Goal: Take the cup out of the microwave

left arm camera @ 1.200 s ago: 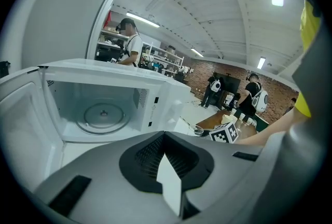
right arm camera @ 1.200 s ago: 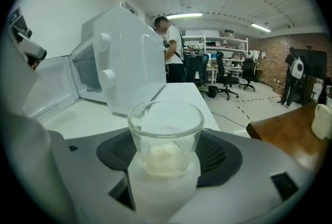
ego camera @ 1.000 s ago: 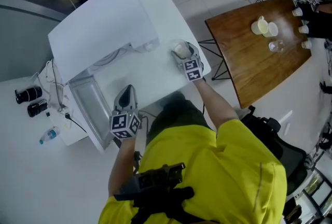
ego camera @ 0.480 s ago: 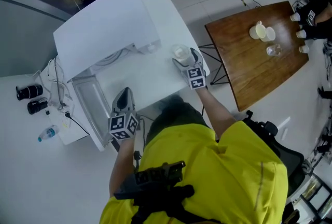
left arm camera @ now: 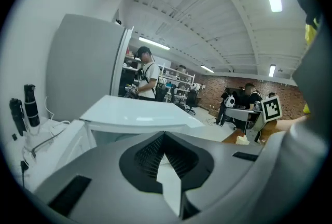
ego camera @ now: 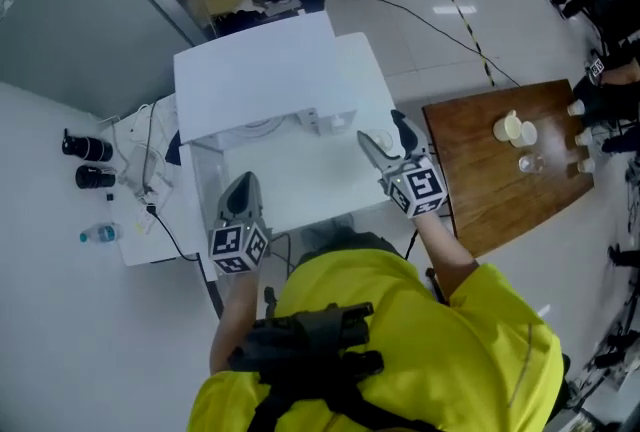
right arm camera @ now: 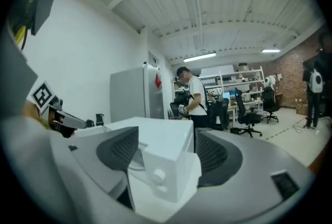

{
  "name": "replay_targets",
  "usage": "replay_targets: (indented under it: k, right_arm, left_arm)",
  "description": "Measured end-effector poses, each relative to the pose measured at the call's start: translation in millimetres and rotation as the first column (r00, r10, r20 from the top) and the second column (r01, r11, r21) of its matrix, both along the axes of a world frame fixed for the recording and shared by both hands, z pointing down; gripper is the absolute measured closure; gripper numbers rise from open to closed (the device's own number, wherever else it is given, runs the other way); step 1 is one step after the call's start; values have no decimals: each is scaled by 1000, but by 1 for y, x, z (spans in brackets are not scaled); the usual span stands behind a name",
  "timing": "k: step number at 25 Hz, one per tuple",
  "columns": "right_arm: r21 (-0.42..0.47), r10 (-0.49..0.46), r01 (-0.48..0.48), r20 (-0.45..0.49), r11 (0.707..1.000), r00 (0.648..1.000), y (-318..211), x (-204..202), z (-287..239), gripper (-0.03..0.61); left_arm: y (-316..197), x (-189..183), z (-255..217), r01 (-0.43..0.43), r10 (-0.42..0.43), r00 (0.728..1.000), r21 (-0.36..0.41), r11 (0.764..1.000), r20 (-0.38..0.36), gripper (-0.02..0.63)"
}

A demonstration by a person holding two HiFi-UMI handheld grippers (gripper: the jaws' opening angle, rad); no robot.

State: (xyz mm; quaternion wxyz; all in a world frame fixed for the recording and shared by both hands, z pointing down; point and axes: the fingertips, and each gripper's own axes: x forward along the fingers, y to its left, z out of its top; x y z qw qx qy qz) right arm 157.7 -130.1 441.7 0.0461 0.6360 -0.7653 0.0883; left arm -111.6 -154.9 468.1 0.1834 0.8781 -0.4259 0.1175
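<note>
The white microwave (ego camera: 265, 75) stands at the back of the white table (ego camera: 300, 185), and its door (ego camera: 203, 182) hangs open at the left. In the right gripper view its knob panel (right arm camera: 162, 168) shows beyond the jaws. My right gripper (ego camera: 380, 128) is held high over the table's right end. Its jaws are closing from wide apart, with nothing between them. I cannot make out the cup in any view, and the raised right gripper covers the table below it. My left gripper (ego camera: 241, 192) hovers over the table's front left, shut and empty.
A wooden table (ego camera: 480, 180) at the right carries pale cups (ego camera: 512, 129) and a glass. Black cylinders (ego camera: 85, 160), cables and a small bottle (ego camera: 99, 234) lie on the low white surface at the left. People and chairs are in the background.
The right gripper, which held the cup on the table, has let it go and risen well above the table. The left gripper has lifted too. The cup is no longer in sight.
</note>
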Motion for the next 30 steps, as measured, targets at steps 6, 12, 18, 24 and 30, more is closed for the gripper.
replay_targets:
  k: [6,12,18,24,30]
  right_arm:
    - [153,-130,120,62,981,990,-31,-52,-105,301]
    - [197,-156,138,76,971,985,-6,-98,-136,485]
    - [208,-181,173,21,963,983,-4,-120,-136,574]
    - [201,-190,178,46,963,981,-3,-131,-133,575]
    - [173,-192,180,54,968,980,2,-135,-125,575]
  left_arm:
    - [-13,-45,-88,99,-89,994,171,980,-69,612]
    - [-1,-84,-125,161,-140,984,210,964,-112,612]
    - [4,-91,-154,173,-134,976,236,956,-175,612]
    - [1,-78,-158,117,-79,985,269,956,-151,612]
    - [4,-73,-155,81,-37,987,279,957,-158,612]
